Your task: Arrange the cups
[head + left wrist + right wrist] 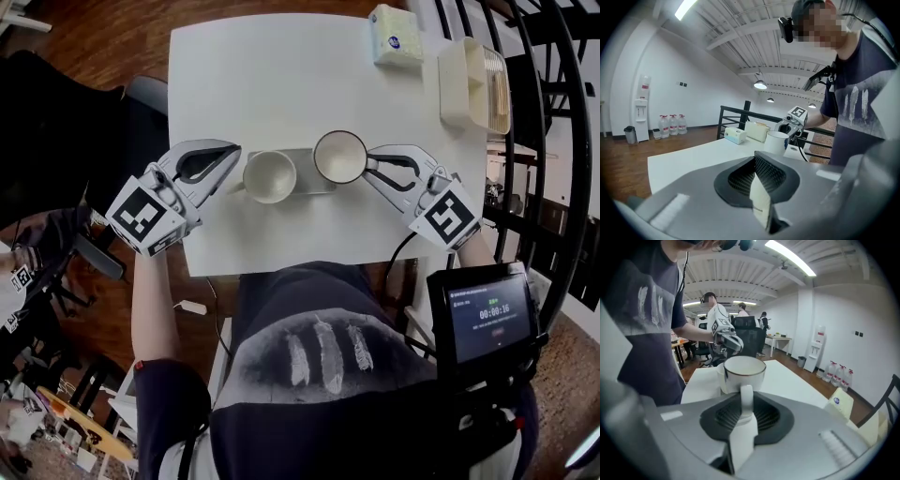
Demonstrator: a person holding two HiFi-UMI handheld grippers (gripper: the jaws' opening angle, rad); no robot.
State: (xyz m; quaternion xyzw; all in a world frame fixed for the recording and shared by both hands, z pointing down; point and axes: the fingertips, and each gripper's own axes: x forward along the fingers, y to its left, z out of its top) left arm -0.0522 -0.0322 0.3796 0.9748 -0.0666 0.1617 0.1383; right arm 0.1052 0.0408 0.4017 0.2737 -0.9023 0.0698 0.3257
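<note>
Two white ceramic cups: the right gripper (371, 162) pinches the dark-rimmed cup (339, 156) by its handle, just ahead of its jaws; the left gripper (232, 174), jaws pressed together and empty, has the plain cup (270, 176) just beside its tips.

Screen (490, 317), lower right in head view: timer digits, approx 00:00:16. Small txt above it and red label below are too small to read. Tissue pack (395, 36): round blue logo, illegible. Left marker cube (141, 214) & right marker cube (451, 217): b/w square codes, no letters.
</note>
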